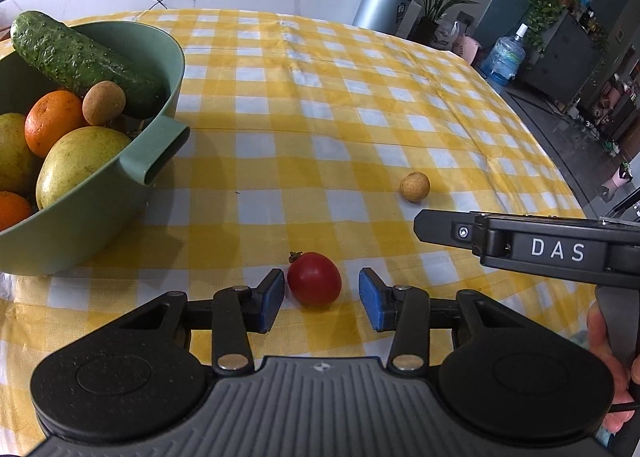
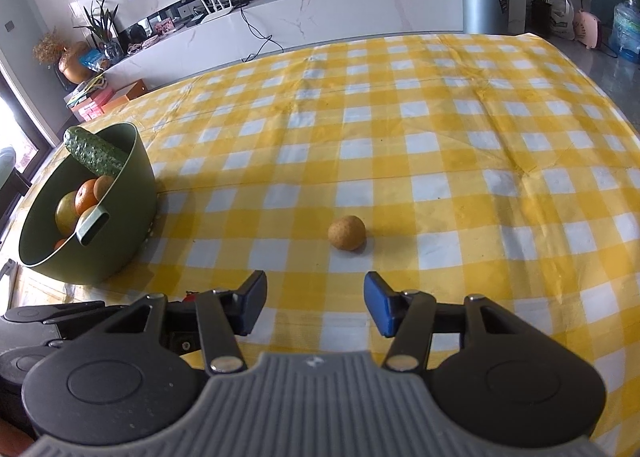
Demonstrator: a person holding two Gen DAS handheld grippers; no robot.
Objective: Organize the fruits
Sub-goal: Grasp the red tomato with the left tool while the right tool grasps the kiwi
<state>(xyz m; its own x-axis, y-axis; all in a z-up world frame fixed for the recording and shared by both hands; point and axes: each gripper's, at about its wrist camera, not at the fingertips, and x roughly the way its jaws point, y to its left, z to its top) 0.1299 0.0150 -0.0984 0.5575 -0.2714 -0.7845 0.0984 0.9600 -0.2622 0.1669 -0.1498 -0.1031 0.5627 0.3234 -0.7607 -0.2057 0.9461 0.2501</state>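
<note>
A small red tomato [image 1: 314, 278] lies on the yellow checked tablecloth between the open fingers of my left gripper [image 1: 322, 299], not gripped. A small tan round fruit [image 1: 415, 186] lies further right; in the right wrist view this tan fruit [image 2: 347, 233] sits ahead of my open, empty right gripper [image 2: 314, 305]. A green bowl [image 1: 120, 185] at left holds a cucumber [image 1: 80, 61], oranges [image 1: 54, 121], yellow-green fruits [image 1: 78, 161] and another tan fruit [image 1: 104, 103]. The bowl [image 2: 132, 217] also shows at left in the right wrist view.
The right gripper's body [image 1: 540, 249] juts in from the right in the left wrist view. The table's far and right edges [image 2: 592, 69] drop to the floor. A metal bin [image 2: 484, 1] and a water jug [image 2: 628, 33] stand beyond.
</note>
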